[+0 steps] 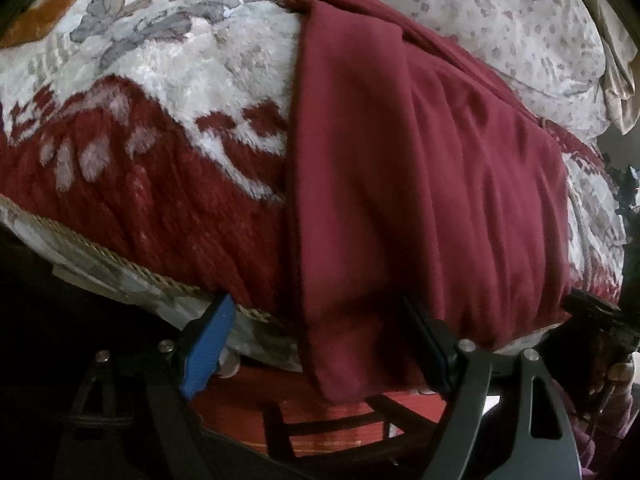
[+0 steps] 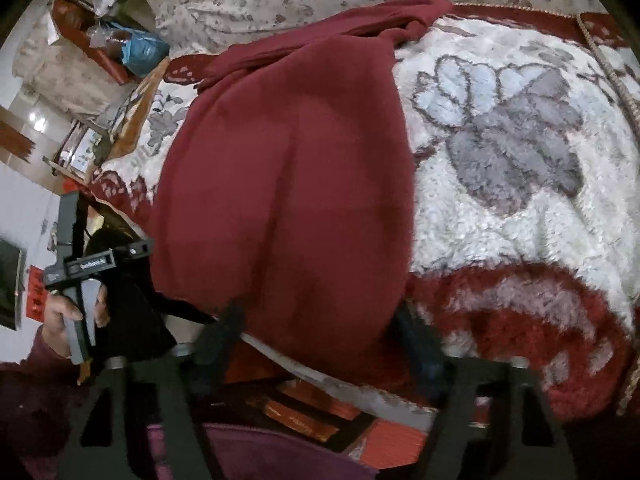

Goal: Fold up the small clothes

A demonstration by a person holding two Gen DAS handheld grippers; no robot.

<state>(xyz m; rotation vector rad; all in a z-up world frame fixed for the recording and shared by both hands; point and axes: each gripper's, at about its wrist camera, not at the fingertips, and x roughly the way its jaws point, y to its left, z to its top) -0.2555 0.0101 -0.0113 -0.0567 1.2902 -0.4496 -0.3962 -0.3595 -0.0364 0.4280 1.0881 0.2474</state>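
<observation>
1. A dark red garment [image 1: 420, 184] is laid lengthwise on a bed, over a plush blanket [image 1: 160, 92]; its near end hangs over the bed's front edge; its far end is bunched into folds near a floral sheet [image 1: 500, 12].
2. In the right wrist view the same garment [image 2: 288, 184] is seen as a broad folded panel with soft creases running along it; its far part is gathered into a narrower roll.
3. The blanket is patterned in white, grey and red, with a large grey flower [image 2: 508, 136] to the garment's right; a cord trim [image 1: 120, 256] is seen along its edge.
4. The left gripper [image 1: 316, 344] is held at the garment's hanging end; its jaws stand well apart, one blue pad [image 1: 208, 344] clear of the cloth to the left, the other finger at the cloth's right side; nothing is pinched.
5. The right gripper [image 2: 320, 336] is held at the near hem; its jaws straddle the cloth's width; whether the pads press on the cloth cannot be told, as the fingers are dark and blurred.
6. In the right wrist view the left gripper's handle [image 2: 76, 280] is seen gripped by a hand [image 2: 64, 316] in a dark red sleeve [image 2: 28, 396].
7. A red patterned floor [image 1: 320, 420] is seen below the bed; clutter with a blue bag [image 2: 140, 52] stands beyond the bed's far left.
</observation>
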